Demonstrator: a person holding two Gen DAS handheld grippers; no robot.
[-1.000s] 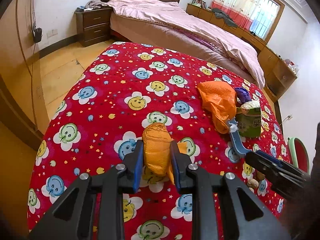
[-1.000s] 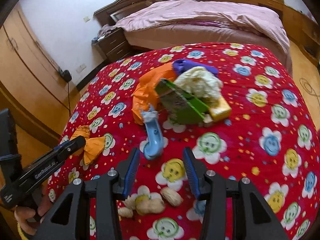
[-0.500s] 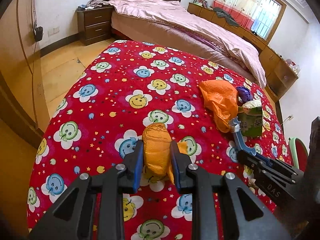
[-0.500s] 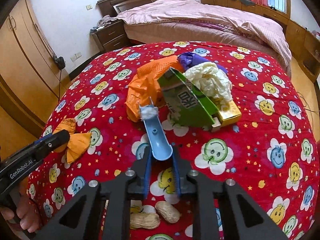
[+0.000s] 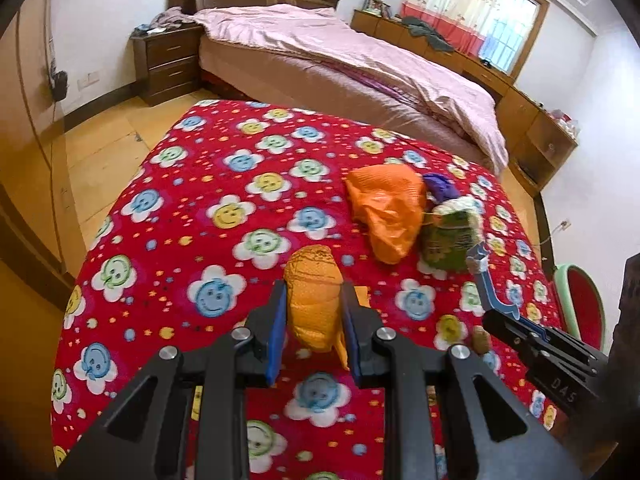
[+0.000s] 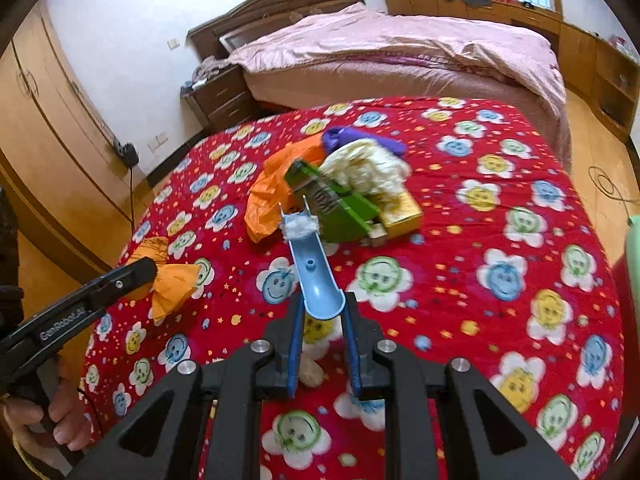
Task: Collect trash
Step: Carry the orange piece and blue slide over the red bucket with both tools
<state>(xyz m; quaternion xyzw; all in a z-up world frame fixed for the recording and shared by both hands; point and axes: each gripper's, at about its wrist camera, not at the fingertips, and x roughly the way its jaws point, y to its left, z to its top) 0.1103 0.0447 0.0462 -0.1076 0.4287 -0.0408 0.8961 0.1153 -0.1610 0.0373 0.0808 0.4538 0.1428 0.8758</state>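
My left gripper [image 5: 313,312] is shut on a crumpled orange wrapper [image 5: 314,294], held just above the red smiley tablecloth [image 5: 192,208]. It also shows in the right wrist view [image 6: 168,280]. My right gripper [image 6: 322,316] is shut on a blue plastic scoop [image 6: 314,276] with white fluff at its tip, lifted off the cloth; the scoop also shows in the left wrist view [image 5: 486,280]. A trash pile lies ahead: an orange plastic bag [image 6: 266,196], a green carton [image 6: 334,206], crumpled white paper [image 6: 364,166], a purple scrap [image 6: 340,138] and a yellow box [image 6: 402,214].
Peanut shells [image 6: 310,370] lie on the cloth under my right gripper; one shows in the left wrist view [image 5: 481,340]. A bed with a pink cover [image 5: 340,52] stands behind the table, a nightstand [image 5: 166,60] to its left. A red chair [image 5: 578,304] stands at right.
My right gripper closed on the blue scoop and lifted it off the cloth. My left gripper kept the orange wrapper and raised it slightly.
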